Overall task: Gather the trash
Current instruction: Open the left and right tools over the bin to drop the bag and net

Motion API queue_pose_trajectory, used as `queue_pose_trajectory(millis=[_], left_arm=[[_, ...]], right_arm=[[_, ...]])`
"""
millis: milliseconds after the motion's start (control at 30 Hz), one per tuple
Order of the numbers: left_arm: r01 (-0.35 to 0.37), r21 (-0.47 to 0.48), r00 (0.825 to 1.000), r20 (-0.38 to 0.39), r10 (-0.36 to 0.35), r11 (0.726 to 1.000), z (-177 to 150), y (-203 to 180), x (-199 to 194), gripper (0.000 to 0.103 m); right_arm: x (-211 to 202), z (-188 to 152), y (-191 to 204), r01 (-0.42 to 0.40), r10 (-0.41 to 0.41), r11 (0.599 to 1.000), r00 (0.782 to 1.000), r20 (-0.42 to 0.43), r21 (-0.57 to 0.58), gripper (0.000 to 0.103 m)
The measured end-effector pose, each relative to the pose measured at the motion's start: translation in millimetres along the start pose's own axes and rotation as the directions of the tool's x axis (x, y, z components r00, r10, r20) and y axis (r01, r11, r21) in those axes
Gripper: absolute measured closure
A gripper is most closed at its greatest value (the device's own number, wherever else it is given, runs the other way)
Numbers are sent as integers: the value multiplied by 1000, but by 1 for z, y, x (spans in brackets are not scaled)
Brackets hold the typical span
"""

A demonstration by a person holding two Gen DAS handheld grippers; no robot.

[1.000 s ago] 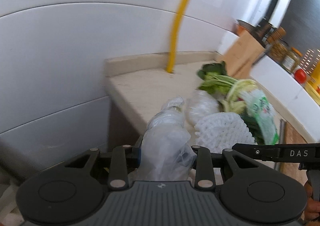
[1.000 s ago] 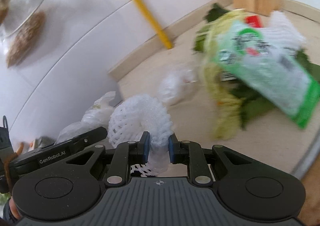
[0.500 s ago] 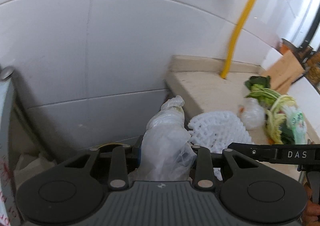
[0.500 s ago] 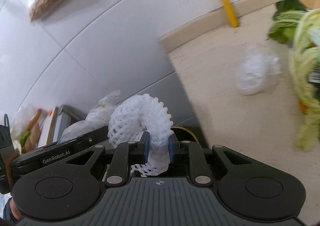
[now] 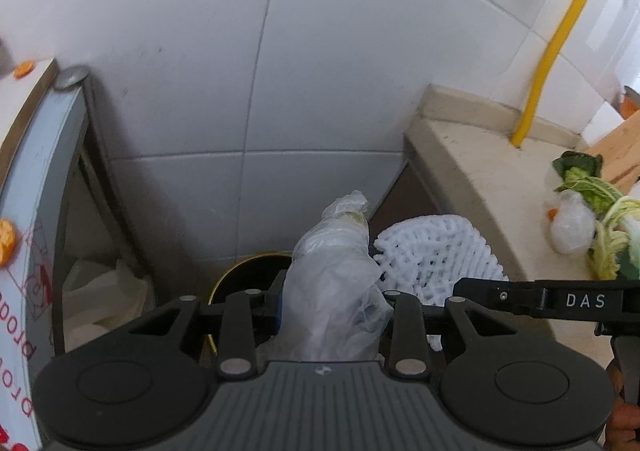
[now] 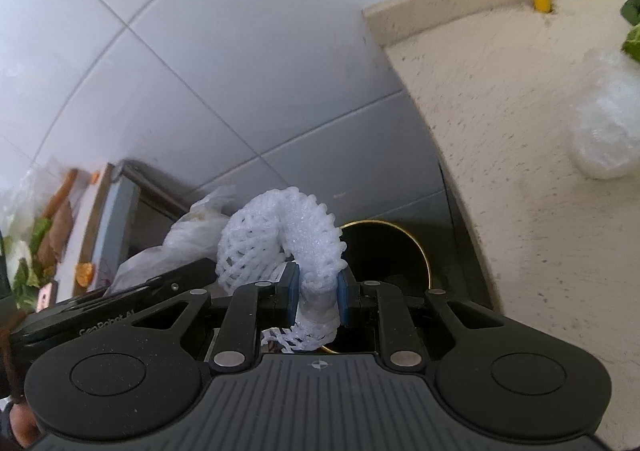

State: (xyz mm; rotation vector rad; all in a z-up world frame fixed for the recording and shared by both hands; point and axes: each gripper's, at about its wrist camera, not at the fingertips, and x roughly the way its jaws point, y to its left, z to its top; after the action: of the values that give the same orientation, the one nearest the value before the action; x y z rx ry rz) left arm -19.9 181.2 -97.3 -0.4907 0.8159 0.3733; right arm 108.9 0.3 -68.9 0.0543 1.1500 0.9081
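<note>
My left gripper (image 5: 330,305) is shut on a crumpled clear plastic bag (image 5: 334,271) that stands up between its fingers. My right gripper (image 6: 318,289) is shut on a white foam fruit net (image 6: 288,243), pinched between its blue pads (image 6: 291,291). Both hang past the left end of the counter, above a dark round bin with a gold rim (image 6: 394,251), whose rim (image 5: 224,283) also shows behind the left fingers. The foam net (image 5: 436,255) and the right gripper's body (image 5: 540,301) appear to the right in the left wrist view.
The beige counter (image 6: 520,131) lies to the right, with another crumpled clear bag (image 6: 604,131), leafy greens (image 5: 588,183) and a yellow pipe (image 5: 556,47) at the wall. White tiled wall (image 5: 280,91) is ahead. A metal-framed unit (image 5: 36,179) with a printed panel stands left.
Both grippers have swung left off the counter with their loads and tipped down; the gap beside the counter and the gold-rimmed bin have come into view beneath them.
</note>
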Motion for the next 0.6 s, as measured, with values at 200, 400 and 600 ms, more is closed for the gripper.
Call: queue_pose_trajectory(millis=[200, 400, 600], left_arm=[[-39, -14, 999, -34, 39, 999, -5, 10, 12, 76], [-81, -31, 994, -81, 79, 996, -9, 17, 32, 76], [-114, -30, 987, -115, 110, 993, -12, 21, 47, 74]], right_arm=[[21, 0, 2, 15, -15, 1000, 999, -36, -15, 77], [49, 2, 1, 58, -60, 998, 995, -77, -30, 77], [78, 3, -1, 93, -96, 995, 989, -115, -37, 74]])
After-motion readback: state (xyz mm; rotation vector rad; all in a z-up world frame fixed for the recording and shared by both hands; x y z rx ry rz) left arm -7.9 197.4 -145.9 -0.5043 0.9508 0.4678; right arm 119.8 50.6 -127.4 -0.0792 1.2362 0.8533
